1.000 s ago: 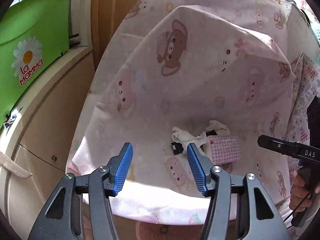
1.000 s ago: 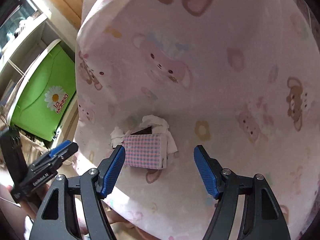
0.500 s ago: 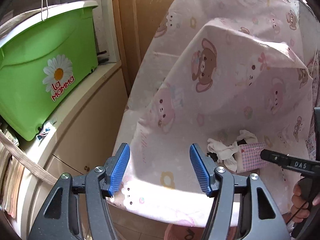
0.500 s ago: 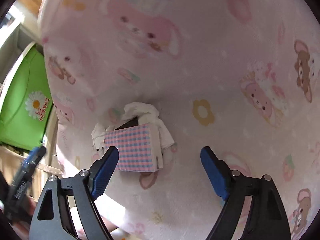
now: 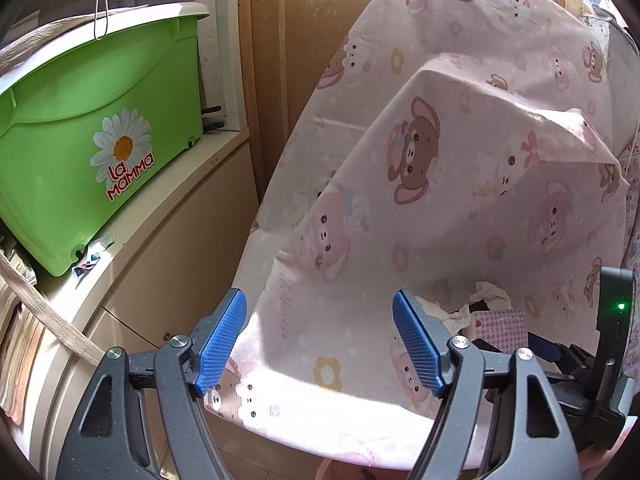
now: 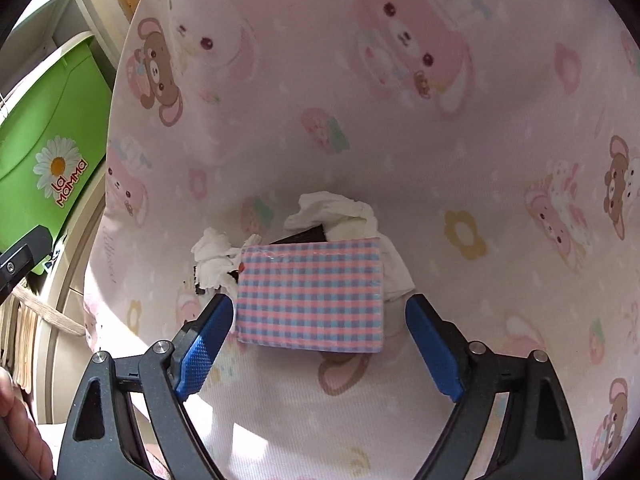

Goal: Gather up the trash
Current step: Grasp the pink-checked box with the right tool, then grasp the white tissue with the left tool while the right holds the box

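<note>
A pink-and-blue checked packet (image 6: 310,294) lies on a pink bear-print sheet (image 6: 400,120), on crumpled white tissues (image 6: 336,210) with a small black piece (image 6: 306,236) among them. My right gripper (image 6: 318,320) is open, its blue fingers on either side of the packet's near end. In the left wrist view the packet (image 5: 500,322) and tissues (image 5: 490,294) sit at the right, partly hidden behind the right gripper. My left gripper (image 5: 320,338) is open and empty over the sheet's left front corner (image 5: 280,360), to the left of the trash.
A green plastic tub (image 5: 88,160) marked "La Mamma" stands on a beige cabinet (image 5: 168,260) left of the bed. A wooden panel (image 5: 296,40) is behind. A cloth strap (image 5: 44,320) hangs at far left.
My right gripper has moved in toward the checked packet, which now lies between its fingers. My left gripper has swung left, away from the trash, toward the cabinet side.
</note>
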The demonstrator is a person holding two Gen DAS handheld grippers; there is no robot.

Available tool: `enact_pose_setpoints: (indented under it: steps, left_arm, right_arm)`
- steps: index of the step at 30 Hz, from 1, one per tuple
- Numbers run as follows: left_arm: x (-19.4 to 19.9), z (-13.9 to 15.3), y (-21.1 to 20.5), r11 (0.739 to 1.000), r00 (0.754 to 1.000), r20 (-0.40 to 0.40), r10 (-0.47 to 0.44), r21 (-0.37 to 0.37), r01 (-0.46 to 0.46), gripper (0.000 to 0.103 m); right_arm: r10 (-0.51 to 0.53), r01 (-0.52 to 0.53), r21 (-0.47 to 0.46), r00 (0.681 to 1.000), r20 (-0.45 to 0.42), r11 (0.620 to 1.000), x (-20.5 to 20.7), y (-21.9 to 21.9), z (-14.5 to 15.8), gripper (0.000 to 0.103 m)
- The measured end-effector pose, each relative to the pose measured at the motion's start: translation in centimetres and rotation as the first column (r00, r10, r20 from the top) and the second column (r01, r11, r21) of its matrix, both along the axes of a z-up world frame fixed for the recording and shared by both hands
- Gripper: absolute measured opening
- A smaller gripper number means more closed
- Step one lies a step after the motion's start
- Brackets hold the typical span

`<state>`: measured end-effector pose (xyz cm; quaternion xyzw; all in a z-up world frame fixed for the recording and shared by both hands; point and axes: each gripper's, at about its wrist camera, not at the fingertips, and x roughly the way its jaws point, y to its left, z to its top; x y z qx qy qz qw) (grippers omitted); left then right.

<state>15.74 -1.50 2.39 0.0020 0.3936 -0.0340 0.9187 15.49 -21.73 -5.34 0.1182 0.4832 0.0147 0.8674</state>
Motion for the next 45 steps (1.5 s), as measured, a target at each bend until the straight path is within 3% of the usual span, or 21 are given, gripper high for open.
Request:
enact_pose_setpoints:
  steps: [4, 5, 9, 13, 15, 17, 20, 25, 27, 29, 33, 37, 40, 41, 44, 45]
  left_arm:
    - [0.3, -0.6, -0.5, 1.0, 1.0, -0.019, -0.002, -0.001, 0.002, 0.074]
    - [0.4, -0.7, -0.6, 1.0, 1.0, -0.023, -0.004, 0.002, 0.004, 0.074]
    - [0.5, -0.9, -1.0, 1.0, 1.0, -0.027, -0.014, 0.007, 0.014, 0.079]
    - [0.5, -1.2, -1.5, 1.0, 0.999, -0.035, -0.025, 0.007, 0.025, 0.079]
    - [0.6, -1.8, -1.8, 1.0, 0.998, -0.064, -0.028, -0.013, 0.028, 0.08]
    - [1.0, -3.1, -2.3, 0.996, 0.988, -0.14, -0.072, -0.059, 0.064, 0.081]
    - [1.3, -4.5, -2.8, 0.992, 0.976, -0.198, -0.093, -0.105, 0.073, 0.081]
    - [1.5, -4.7, -3.7, 0.991, 0.975, -0.192, -0.112, -0.098, 0.095, 0.073]
    - [1.8, -5.1, -4.2, 0.975, 0.957, -0.233, -0.173, -0.179, 0.133, 0.044]
    - [2.0, -5.6, -4.7, 0.955, 0.936, -0.26, -0.235, -0.241, 0.173, 0.034]
    - [2.1, -5.9, -6.0, 0.964, 0.943, -0.246, -0.224, -0.198, 0.178, 0.033]
    - [3.1, -6.4, -8.2, 0.95, 0.929, -0.249, -0.273, -0.219, 0.221, 0.036]
    - [3.4, -6.7, -9.8, 0.971, 0.946, -0.226, -0.233, -0.105, 0.215, 0.049]
    - [3.5, -7.0, -10.2, 0.972, 0.946, -0.228, -0.232, -0.078, 0.219, 0.06]
    - [3.7, -7.4, -10.8, 0.971, 0.944, -0.224, -0.241, -0.069, 0.231, 0.059]
    - [3.9, -7.5, -10.7, 0.972, 0.946, -0.224, -0.235, -0.07, 0.225, 0.052]
  right_arm:
    - [0.0, 0.001, -0.052, 1.0, 0.019, 0.999, 0.3, 1.3, -0.5, 0.086]
    - [0.008, -0.006, -0.054, 1.0, 0.03, 0.998, 0.3, 1.5, -0.5, 0.074]
    - [-0.008, 0.015, -0.101, 0.998, 0.07, 0.995, -0.8, 1.9, 0.2, 0.073]
    - [0.014, -0.006, -0.08, 0.995, 0.098, 0.997, -1.9, 1.8, 1.6, 0.073]
    - [0.024, -0.008, -0.117, 0.991, 0.135, 0.993, -2.5, 1.6, 2.3, 0.073]
    - [0.028, 0.005, -0.196, 0.986, 0.165, 0.981, -3.2, 1.5, 2.8, 0.073]
    - [-0.018, 0.072, -0.275, 0.981, 0.195, 0.959, -3.0, 0.3, 4.2, 0.073]
    - [-0.046, 0.082, -0.188, 0.981, 0.186, 0.979, -3.2, -2.4, 5.1, 0.073]
    - [-0.056, 0.079, -0.134, 0.984, 0.167, 0.988, -3.5, -4.4, 5.3, 0.073]
    - [-0.058, 0.067, -0.064, 0.988, 0.141, 0.996, -3.4, -5.7, 5.2, 0.073]
    - [-0.058, 0.05, 0.07, 0.991, 0.117, 0.996, -3.1, -7.9, 4.7, 0.073]
    - [-0.07, 0.068, 0.019, 0.991, 0.113, 0.997, -3.5, -8.4, 4.6, 0.073]
    - [-0.078, 0.078, 0.009, 0.991, 0.107, 0.997, -3.8, -8.9, 4.7, 0.073]
    - [-0.081, 0.08, 0.011, 0.991, 0.105, 0.997, -3.8, -8.9, 4.6, 0.073]
    - [-0.086, 0.086, 0.006, 0.991, 0.105, 0.996, -3.9, -9.3, 4.7, 0.073]
    - [-0.083, 0.083, -0.003, 0.991, 0.107, 0.997, -3.9, -9.2, 4.8, 0.073]
